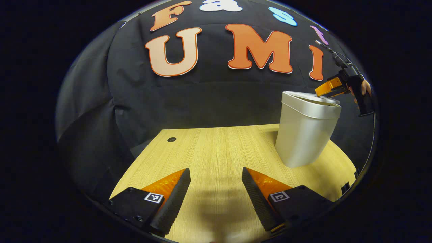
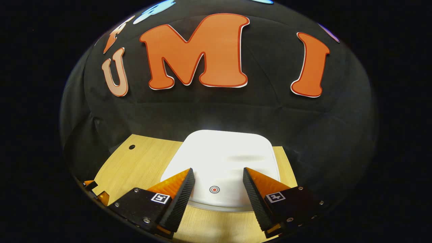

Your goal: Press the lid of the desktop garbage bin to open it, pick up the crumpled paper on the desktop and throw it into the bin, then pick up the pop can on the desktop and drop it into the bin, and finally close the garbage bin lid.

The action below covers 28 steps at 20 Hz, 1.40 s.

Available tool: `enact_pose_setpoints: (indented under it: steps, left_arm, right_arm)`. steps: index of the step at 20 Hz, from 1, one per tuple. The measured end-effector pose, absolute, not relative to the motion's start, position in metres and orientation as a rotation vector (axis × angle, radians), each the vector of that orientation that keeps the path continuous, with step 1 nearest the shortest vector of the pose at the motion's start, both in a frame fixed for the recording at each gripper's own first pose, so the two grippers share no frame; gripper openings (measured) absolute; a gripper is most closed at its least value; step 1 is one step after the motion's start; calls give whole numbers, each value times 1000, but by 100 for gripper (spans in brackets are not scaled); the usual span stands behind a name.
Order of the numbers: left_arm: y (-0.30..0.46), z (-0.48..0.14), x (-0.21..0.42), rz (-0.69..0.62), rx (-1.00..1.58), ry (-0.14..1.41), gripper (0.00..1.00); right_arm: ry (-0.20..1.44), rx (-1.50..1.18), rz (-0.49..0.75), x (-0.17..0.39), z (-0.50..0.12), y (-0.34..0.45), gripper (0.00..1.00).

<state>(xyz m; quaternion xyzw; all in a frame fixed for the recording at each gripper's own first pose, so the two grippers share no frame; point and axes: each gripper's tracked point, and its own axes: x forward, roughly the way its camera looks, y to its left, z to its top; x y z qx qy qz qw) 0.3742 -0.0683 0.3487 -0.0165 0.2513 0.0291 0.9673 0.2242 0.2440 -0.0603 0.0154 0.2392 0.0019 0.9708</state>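
Note:
The white garbage bin point(image 1: 305, 130) stands on the right side of the wooden table point(image 1: 216, 148), its lid down. In the right gripper view the flat white lid point(image 2: 222, 155) lies just below me, with a small red ring mark point(image 2: 214, 189) near its front edge. My right gripper point(image 2: 218, 169) hovers open over that lid, nothing between its fingers. In the left gripper view the same right gripper point(image 1: 329, 87), held by a hand, hangs above the bin's far rim. My left gripper point(image 1: 215, 169) stands open low over bare table, left of the bin.
A small round cable hole point(image 1: 171, 139) sits near the table's back left corner. The black cloth wall closes off the back. The left gripper's tips point(image 2: 96, 191) peek in at the lower left of the right gripper view.

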Motion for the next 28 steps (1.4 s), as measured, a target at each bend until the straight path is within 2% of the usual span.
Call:
enact_pose_setpoints:
  steps: [12,13,14,18,19,20,21,22,28]
  left_arm:
    - [-69,339,361,39,-17,544,98]
    - [-70,338,359,37,-17,545,98]
    - [-70,339,359,36,-17,546,98]
    - [-68,335,357,34,-17,555,99]
    - [-68,335,356,33,-18,557,98]
    - [-69,335,357,30,-19,558,98]
    - [-69,334,357,27,-19,557,98]
    - [-70,334,358,23,-19,558,97]
    - [-72,334,361,0,-15,555,97]
  right_arm:
    - [435,52,-38,214,-68,246,87]
    - [436,50,-40,214,-68,247,82]
    - [429,37,-40,214,-68,247,87]
    - [411,18,-50,212,-68,251,87]
    - [413,18,-52,211,-69,252,80]
    - [414,19,-52,211,-69,252,86]
    - [416,18,-52,210,-69,252,79]
    - [416,22,-51,210,-69,252,86]
    - [434,52,-45,209,-73,253,83]
